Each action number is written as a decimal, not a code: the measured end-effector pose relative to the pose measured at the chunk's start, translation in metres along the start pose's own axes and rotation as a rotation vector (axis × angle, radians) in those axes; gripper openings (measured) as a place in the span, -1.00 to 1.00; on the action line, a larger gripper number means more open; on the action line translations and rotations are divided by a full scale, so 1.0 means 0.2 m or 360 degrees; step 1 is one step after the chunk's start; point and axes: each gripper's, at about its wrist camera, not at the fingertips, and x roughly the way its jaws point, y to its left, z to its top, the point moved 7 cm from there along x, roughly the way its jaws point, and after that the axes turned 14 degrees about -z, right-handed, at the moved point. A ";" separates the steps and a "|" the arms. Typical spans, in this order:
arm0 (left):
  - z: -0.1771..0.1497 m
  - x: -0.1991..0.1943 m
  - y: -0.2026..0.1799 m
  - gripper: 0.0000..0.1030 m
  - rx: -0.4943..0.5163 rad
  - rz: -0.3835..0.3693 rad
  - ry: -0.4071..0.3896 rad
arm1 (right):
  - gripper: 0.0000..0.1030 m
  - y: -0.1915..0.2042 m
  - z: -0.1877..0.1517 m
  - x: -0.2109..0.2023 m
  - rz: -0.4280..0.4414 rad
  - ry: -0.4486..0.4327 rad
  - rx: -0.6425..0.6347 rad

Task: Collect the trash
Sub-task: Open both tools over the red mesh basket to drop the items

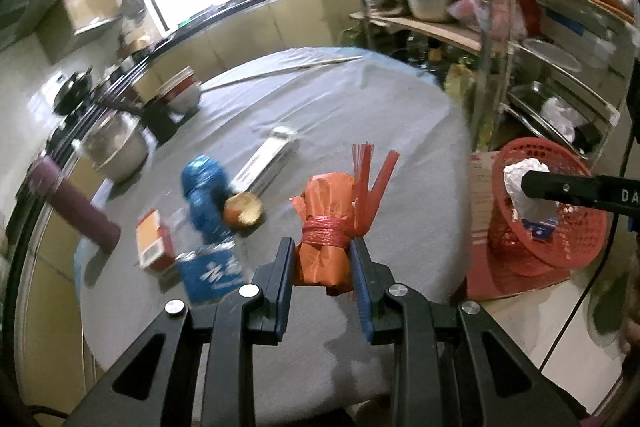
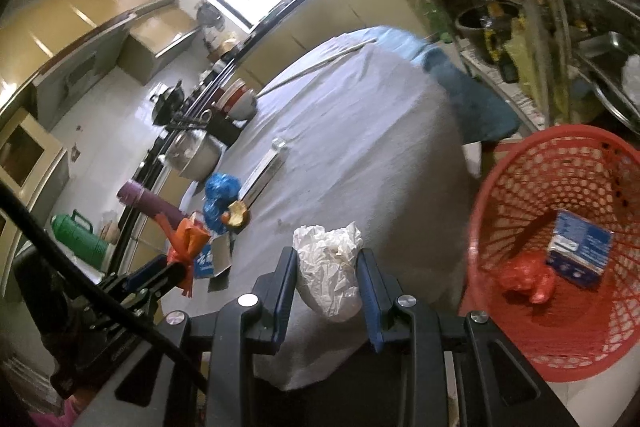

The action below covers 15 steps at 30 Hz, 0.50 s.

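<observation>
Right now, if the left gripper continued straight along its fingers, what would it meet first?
Probably the grey tablecloth: the left gripper, shut on an orange bundle, points down at bare cloth. Depth is unclear.

right shelf pots point(image 1: 432, 1) blurred; basket point(image 2: 560, 227) cut off by edge.

left gripper point(image 1: 322, 259) clamped, right gripper point(image 2: 328, 273) clamped
</observation>
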 end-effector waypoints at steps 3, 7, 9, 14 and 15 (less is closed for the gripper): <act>0.05 0.04 -0.13 -0.44 0.0079 -0.0096 0.0002 | -0.36 -0.14 0.03 -0.05 -0.0053 -0.0035 0.0073; 0.13 0.11 -0.36 -0.43 0.0169 -0.0341 0.0003 | -0.36 -0.40 0.06 -0.15 -0.0113 -0.0076 0.0252; 0.17 0.13 -0.50 -0.43 0.0208 -0.0483 -0.0006 | -0.36 -0.53 0.06 -0.20 -0.0147 -0.0101 0.0351; 0.23 0.23 -0.79 -0.43 0.0285 -0.0808 0.0051 | -0.36 -0.78 0.06 -0.29 -0.0215 -0.0131 0.0515; 0.24 0.25 -0.85 -0.43 0.0288 -0.0867 0.0075 | -0.31 -0.82 0.05 -0.30 -0.0225 -0.0127 0.0546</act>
